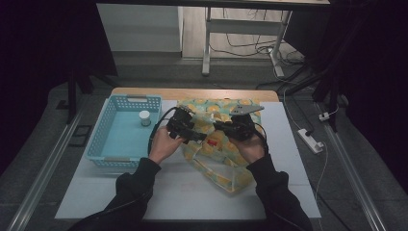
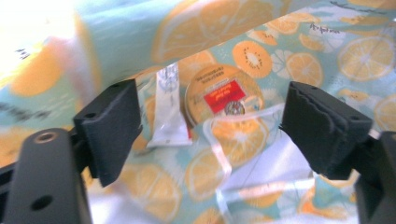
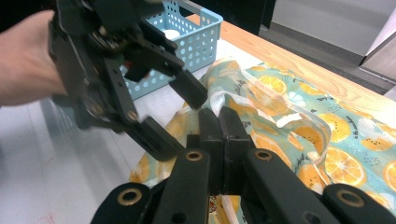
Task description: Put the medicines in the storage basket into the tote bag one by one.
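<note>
A bag printed with orange slices lies on the white table top, its mouth held up. My right gripper is shut, with the bag's rim at its tips. My left gripper hangs open at the mouth, nothing between its pads. Past its jaws, inside the bag, lie a round tin with a red label and a clear tube. From the right gripper view the left gripper stands open just left of my shut jaws.
A light blue basket stands left of the bag with a small white jar in it. The basket sits behind the left gripper. A wooden strip edges the table at the back. A power strip lies on the floor at right.
</note>
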A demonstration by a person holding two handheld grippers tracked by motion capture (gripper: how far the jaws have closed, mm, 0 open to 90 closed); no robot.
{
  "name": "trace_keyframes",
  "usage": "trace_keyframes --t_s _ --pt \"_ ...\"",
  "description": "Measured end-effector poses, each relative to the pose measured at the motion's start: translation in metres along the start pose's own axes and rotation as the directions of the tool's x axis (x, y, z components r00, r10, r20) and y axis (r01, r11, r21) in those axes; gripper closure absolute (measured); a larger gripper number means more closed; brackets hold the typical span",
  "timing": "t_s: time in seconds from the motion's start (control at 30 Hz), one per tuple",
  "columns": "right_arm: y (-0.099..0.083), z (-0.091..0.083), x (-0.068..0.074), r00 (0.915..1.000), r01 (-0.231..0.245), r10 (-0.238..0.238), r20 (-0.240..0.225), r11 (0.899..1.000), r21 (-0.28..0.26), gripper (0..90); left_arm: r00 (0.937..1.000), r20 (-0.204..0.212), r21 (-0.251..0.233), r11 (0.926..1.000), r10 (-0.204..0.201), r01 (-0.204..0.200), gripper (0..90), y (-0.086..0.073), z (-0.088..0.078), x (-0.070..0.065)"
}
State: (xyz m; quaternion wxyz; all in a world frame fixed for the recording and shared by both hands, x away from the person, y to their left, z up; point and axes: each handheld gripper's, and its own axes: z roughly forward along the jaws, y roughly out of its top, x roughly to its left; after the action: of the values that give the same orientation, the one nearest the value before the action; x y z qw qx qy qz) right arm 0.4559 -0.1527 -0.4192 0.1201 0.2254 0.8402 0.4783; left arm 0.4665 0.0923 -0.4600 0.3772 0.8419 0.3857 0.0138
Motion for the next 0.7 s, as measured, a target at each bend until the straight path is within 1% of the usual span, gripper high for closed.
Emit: trace_keyframes --t_s 0.07,0.23,0.4,0.57,0.7 --pt "0.000 0.000 0.001 1.0000 0.000 0.000 -0.002 1.000 0.000 89.9 0.9999 -0.001 -0.010 0.9999 -0.012 0.012 13.1 -0.003 -0.009 0.005" --pt "0.001 -0.001 0.001 1.0000 0.000 0.000 -0.005 1.000 -0.001 89.9 0.9995 0.010 -0.062 0.9976 -0.029 0.029 6.4 -0.011 -0.031 0.019" --pt "0.000 0.000 0.000 1.0000 -0.002 0.002 -0.004 1.000 0.003 89.9 0.9996 -0.007 -0.080 0.9964 -0.029 0.028 2.7 -0.020 -0.048 0.030" --pt "0.000 0.000 0.000 1.0000 -0.002 0.002 -0.005 1.000 0.003 89.9 0.9978 -0.059 -0.082 0.9963 -0.029 0.024 1.1 -0.028 -0.062 0.042" --pt "0.000 0.001 0.000 1.0000 -0.002 0.002 -0.006 1.000 0.004 89.9 0.9928 -0.107 -0.081 0.9957 -0.054 0.046 0.0 -0.033 -0.071 0.054"
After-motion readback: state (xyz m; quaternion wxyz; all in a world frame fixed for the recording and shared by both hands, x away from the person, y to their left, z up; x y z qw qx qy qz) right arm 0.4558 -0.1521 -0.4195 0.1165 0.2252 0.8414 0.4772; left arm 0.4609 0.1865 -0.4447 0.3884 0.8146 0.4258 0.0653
